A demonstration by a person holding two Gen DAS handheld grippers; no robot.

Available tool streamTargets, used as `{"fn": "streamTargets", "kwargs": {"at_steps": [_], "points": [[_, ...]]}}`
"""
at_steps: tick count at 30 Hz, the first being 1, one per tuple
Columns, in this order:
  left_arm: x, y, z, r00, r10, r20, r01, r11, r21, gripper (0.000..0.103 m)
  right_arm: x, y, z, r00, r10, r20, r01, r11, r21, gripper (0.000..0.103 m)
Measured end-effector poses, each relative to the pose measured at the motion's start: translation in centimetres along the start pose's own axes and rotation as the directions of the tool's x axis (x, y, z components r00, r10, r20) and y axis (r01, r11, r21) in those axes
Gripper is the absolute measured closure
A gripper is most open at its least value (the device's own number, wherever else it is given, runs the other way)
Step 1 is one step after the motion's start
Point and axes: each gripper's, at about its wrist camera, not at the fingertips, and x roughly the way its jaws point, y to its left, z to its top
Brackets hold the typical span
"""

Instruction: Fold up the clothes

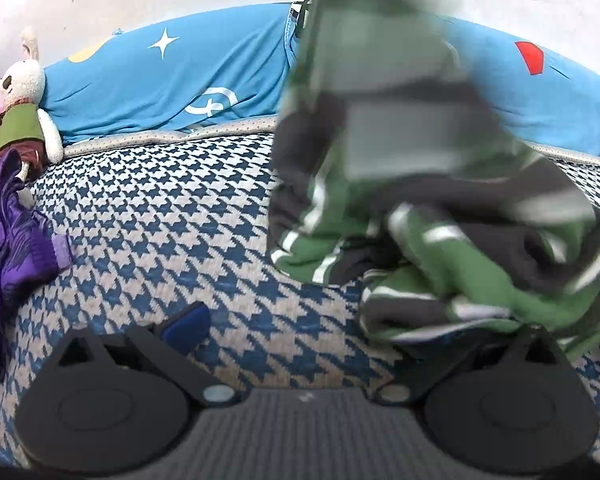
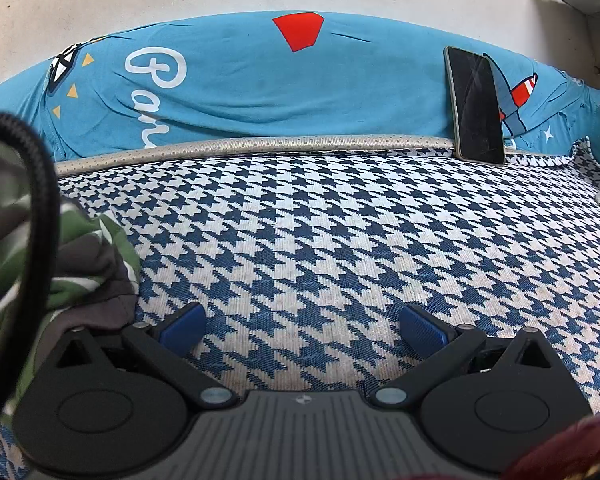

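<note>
A green, grey and white striped garment (image 1: pixel 440 216) fills the right half of the left wrist view. It is blurred, reaches up past the top edge and bunches on the houndstooth bed cover (image 1: pixel 172 232). My left gripper (image 1: pixel 300 336) is open. Its left blue pad (image 1: pixel 186 328) lies bare on the cover, and the garment's lower folds hide the right fingertip. In the right wrist view the same garment (image 2: pixel 96 256) lies heaped at the left edge. My right gripper (image 2: pixel 302 330) stands open over bare cover (image 2: pixel 320 240), to the right of the heap, nothing between its pads.
A purple garment (image 1: pixel 8 232) lies at the left, below a plush rabbit (image 1: pixel 24 96). A long blue printed bolster (image 2: pixel 260 92) runs along the white wall, with a dark phone (image 2: pixel 478 106) leaning on it. A black cable (image 2: pixel 40 200) loops at the left edge.
</note>
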Motion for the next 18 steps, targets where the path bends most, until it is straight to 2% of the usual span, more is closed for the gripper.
{"fn": "streamTargets", "kwargs": {"at_steps": [18], "points": [[0.17,0.24,-0.18,1.0,0.002,0.008,-0.002,1.0,-0.004,0.0,0.0,0.0,-0.04,1.0,0.0,0.0,0.0,1.0,-0.001,0.0]]}}
